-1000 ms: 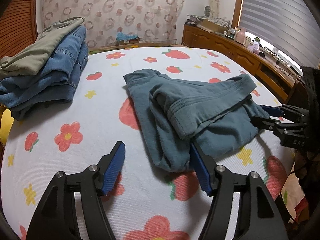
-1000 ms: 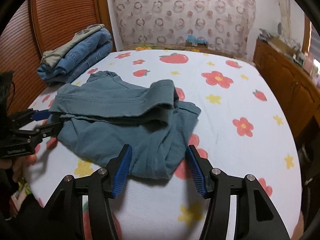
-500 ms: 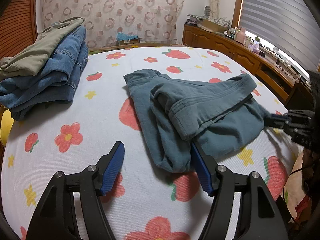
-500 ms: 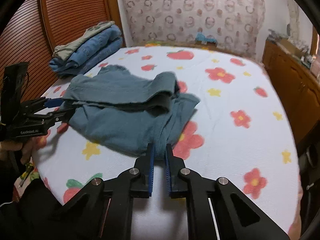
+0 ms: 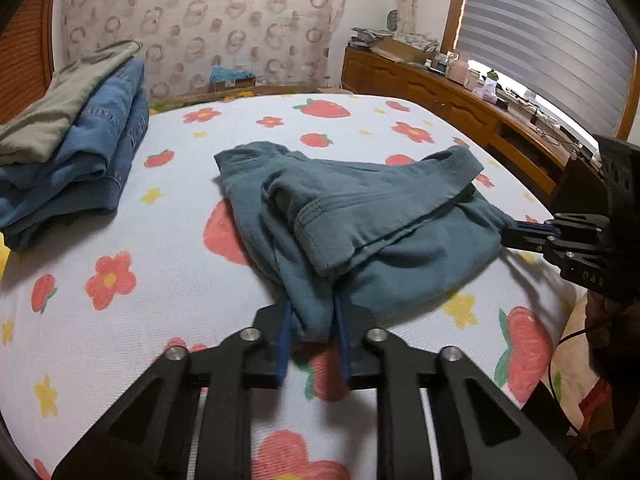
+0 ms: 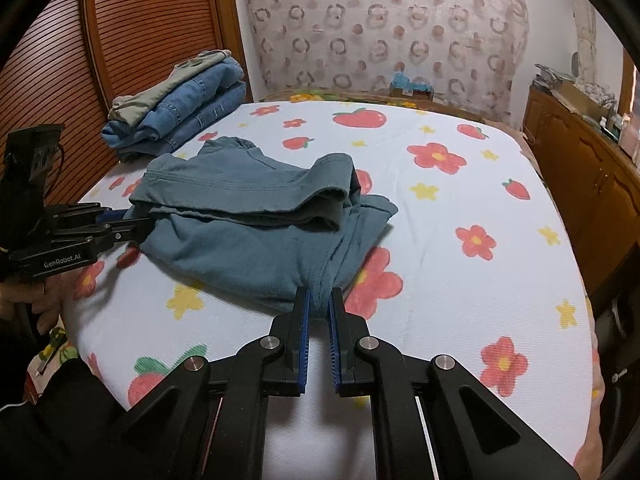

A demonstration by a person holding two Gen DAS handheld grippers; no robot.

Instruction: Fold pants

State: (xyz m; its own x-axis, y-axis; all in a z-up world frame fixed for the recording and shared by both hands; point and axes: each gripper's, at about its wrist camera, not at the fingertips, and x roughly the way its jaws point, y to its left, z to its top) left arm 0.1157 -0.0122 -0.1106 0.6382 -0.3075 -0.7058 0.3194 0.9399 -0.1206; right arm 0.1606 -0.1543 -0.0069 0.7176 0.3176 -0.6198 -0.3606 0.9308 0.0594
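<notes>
teal pants (image 5: 360,216) crumpled mid-bed (image 5: 120,320) | left gripper (image 5: 310,332) closing on near pant edge | right gripper (image 6: 319,308) clamped on opposite edge | folded jeans (image 5: 80,160) stacked far corner

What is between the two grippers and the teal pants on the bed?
Nothing visible. The left gripper, its jaws closing, has one near corner of the teal pants between them; the right gripper is shut on the other corner.
</notes>
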